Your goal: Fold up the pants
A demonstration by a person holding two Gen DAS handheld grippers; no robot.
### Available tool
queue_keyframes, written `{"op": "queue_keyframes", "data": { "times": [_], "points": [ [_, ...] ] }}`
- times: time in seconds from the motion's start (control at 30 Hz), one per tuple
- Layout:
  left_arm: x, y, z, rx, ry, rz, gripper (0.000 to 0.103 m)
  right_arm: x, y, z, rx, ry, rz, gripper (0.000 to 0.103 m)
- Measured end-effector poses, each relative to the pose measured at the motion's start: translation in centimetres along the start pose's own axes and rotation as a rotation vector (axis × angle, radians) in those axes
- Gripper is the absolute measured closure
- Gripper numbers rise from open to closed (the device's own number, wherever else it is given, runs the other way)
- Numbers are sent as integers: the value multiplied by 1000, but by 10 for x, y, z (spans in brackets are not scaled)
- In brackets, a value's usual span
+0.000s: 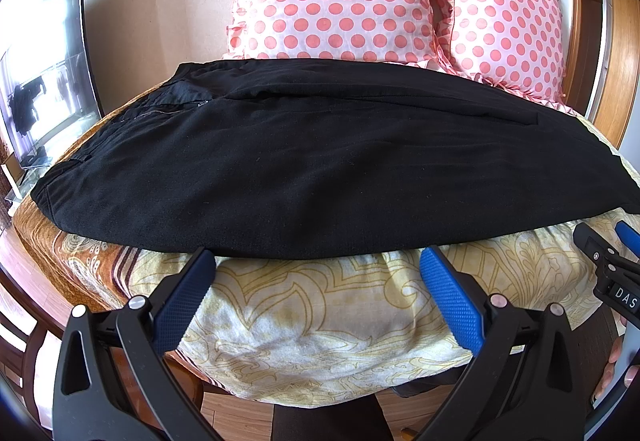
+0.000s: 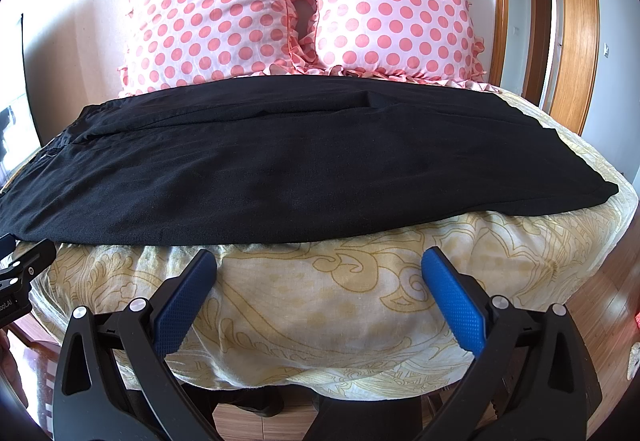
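Note:
Black pants [image 1: 320,161] lie flat across the bed, waistband and zipper at the left, leg ends at the right; they also show in the right wrist view [image 2: 304,161], one leg folded over the other. My left gripper [image 1: 316,261] is open and empty just before the pants' near edge. My right gripper [image 2: 318,261] is open and empty, a little short of the near edge. The right gripper's body shows at the right edge of the left wrist view [image 1: 608,265].
The bed has a yellow patterned cover [image 2: 320,301] hanging over its near edge. Two pink polka-dot pillows [image 2: 208,13] [image 2: 396,9] stand behind the pants. A TV screen [image 1: 52,73] stands at left, a wooden door frame [image 2: 576,29] at right.

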State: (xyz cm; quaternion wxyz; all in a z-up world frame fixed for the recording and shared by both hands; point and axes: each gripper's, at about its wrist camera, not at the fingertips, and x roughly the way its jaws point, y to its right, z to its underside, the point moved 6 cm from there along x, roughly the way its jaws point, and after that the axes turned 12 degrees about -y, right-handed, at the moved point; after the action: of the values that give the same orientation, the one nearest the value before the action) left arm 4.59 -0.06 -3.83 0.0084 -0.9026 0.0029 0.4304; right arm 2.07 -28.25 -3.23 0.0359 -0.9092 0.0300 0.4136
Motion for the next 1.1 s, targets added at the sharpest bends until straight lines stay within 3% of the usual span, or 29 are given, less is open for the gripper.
{"op": "queue_keyframes", "data": {
  "times": [1.1],
  "points": [
    [-2, 1, -5, 0, 2, 0, 2, -1, 1, 1, 0, 6, 0, 1]
  ]
}}
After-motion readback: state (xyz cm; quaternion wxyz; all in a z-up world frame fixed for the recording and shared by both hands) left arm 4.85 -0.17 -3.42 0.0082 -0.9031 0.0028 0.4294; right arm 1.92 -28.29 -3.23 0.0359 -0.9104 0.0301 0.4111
